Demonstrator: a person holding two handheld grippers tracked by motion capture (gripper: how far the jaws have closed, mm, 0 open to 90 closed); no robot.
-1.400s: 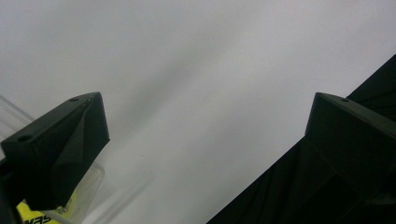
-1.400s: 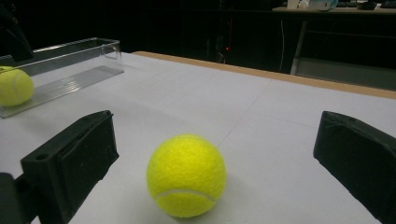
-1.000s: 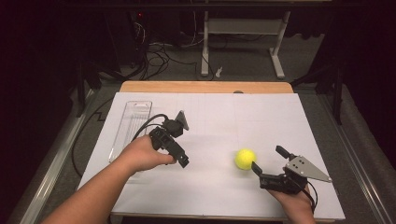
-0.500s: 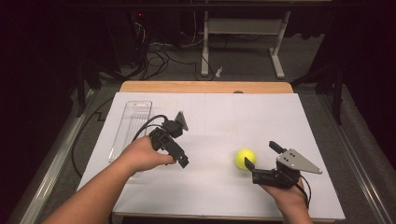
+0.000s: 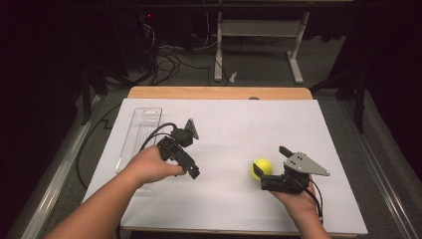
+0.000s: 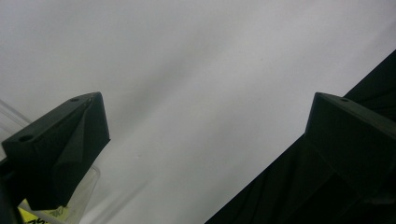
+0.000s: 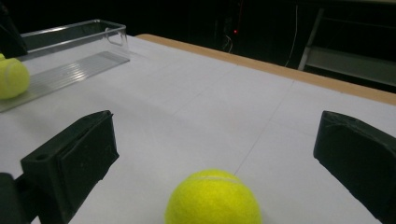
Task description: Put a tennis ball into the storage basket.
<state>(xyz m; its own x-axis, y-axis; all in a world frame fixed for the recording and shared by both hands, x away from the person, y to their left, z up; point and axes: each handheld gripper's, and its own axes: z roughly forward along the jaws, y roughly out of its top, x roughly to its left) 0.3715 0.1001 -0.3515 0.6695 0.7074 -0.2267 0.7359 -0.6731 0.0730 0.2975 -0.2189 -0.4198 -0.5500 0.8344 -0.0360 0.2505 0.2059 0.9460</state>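
Your right gripper has slid left to the tennis ball, jaws spread around it, near the table's front edge.

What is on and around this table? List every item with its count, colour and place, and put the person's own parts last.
Tennis ball: one, yellow, on the white sheet between the right gripper's open jaws, not gripped.
Second tennis ball: one, yellow, in the clear tray.
Clear tray: one, see-through plastic, left side of the sheet.
White sheet: one, covering the tabletop.
Table: one, wooden far edge showing.
Metal frame: one, pale, on the floor beyond the table.
Cables: several, dark, on the floor behind.
Left gripper: black, open, over the sheet.
Right gripper: black, open.
Hands: two, one on each gripper.
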